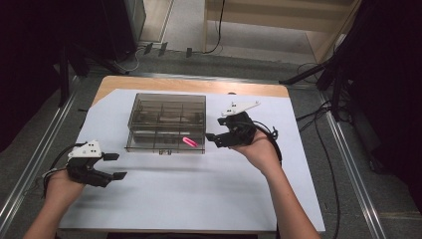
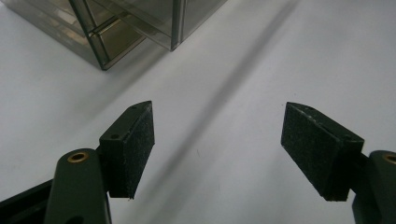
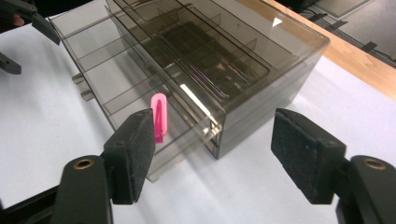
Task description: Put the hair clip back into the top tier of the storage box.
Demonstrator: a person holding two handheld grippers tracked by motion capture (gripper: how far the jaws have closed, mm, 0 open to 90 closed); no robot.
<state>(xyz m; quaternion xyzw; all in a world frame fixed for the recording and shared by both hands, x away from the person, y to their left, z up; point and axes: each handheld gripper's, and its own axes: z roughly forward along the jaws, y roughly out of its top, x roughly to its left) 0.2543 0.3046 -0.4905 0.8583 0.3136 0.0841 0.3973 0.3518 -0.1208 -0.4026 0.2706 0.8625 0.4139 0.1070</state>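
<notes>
Both my grippers are hanging wide and empty: left gripper near-left, right gripper just right of the smoked drawer organiser, its open near drawer holding a pink clip, half hidden behind one pad.

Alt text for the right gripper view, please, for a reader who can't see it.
The right gripper stands open and empty, facing a smoky transparent drawer box on a white sheet. A pink clip lies in its pulled-out drawer.

Glossy smoky plastic organizer, pink plastic clip
</notes>
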